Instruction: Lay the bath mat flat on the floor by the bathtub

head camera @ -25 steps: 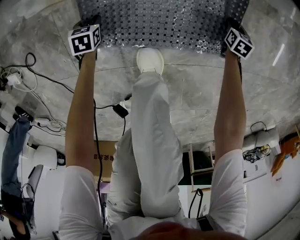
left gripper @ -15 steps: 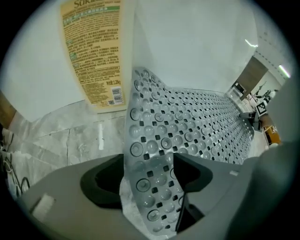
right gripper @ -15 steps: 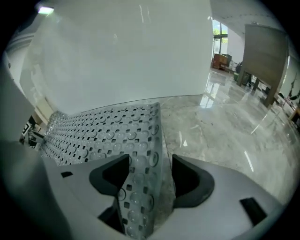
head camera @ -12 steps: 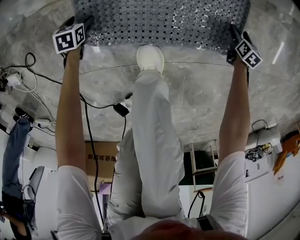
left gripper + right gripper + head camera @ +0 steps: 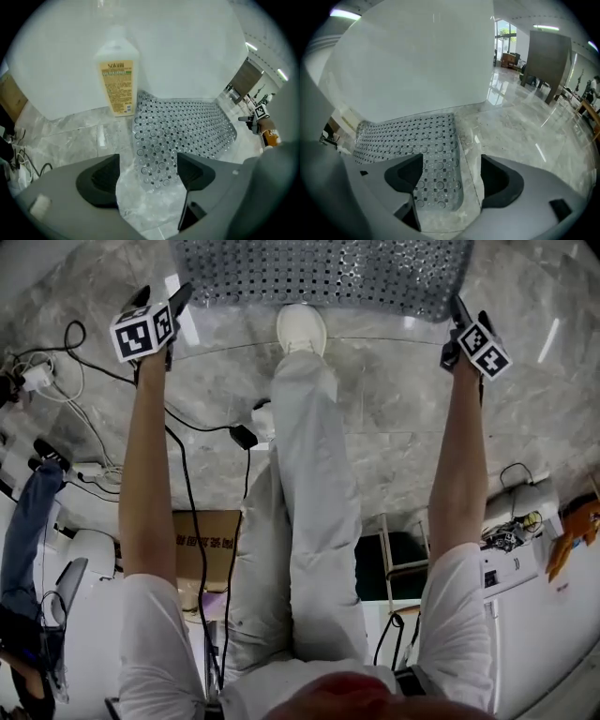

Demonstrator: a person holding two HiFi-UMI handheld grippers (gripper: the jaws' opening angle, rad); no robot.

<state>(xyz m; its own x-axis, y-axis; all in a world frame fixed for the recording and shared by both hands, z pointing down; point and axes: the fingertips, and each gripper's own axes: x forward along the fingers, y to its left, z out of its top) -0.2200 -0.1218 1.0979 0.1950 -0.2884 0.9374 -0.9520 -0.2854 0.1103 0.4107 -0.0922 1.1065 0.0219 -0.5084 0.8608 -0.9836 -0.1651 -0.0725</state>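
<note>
1. Bath mat: grey, perforated and studded. It lies spread flat on the marble floor. Its far long edge runs along the foot of the white bathtub, and its near long edge faces me. The toe of my white shoe stands just at that near edge, about midway along it.

2. Left gripper: my jaws are opening and stand wide, with both pads clear of the mat. The mat's near left corner lies on the floor in the gap between them, closer to the right pad. Bare marble shows under the left pad. I hold nothing.

3. Right gripper: my jaws are opening and stand wide, with the pads off the mat. The mat's near right corner lies below the gap, towards the left pad. Its short right edge runs away from me to the tub wall. I hold nothing.

4. Bottle: white with a yellowish label, upright against the tub wall, just beside the mat's far left corner. It is the only thing that crowds an edge.

5. Open room: beyond the short right edge, bare polished floor runs on wide. On the left, a strip of bare floor lies between the mat and the cables, which trail well behind my left arm. A cardboard box sits further back, well apart from the mat.
</note>
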